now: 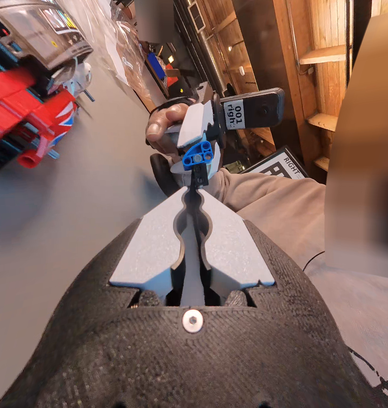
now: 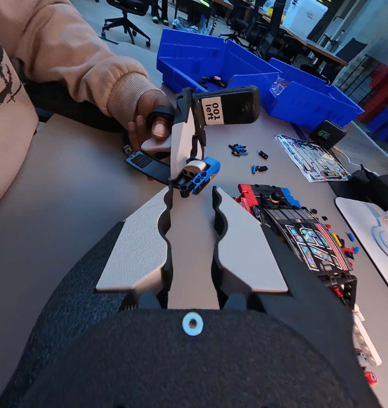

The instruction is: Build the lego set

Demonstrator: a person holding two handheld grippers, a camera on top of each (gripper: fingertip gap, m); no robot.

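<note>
- Left gripper [image 1: 194,189]: fingers clamped on a black-and-blue lego piece [image 1: 197,157] at 12 o'clock.
- Right gripper [image 2: 192,191]: fingers apart, piece just beyond its tips.
- Lego car [image 2: 299,234] at 3 o'clock.

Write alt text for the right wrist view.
The open right gripper points at a black and blue lego piece that the left gripper holds above a grey table. To the right lie a partly built black, red and blue lego car, loose small pieces, a sticker sheet and blue bins.
</note>
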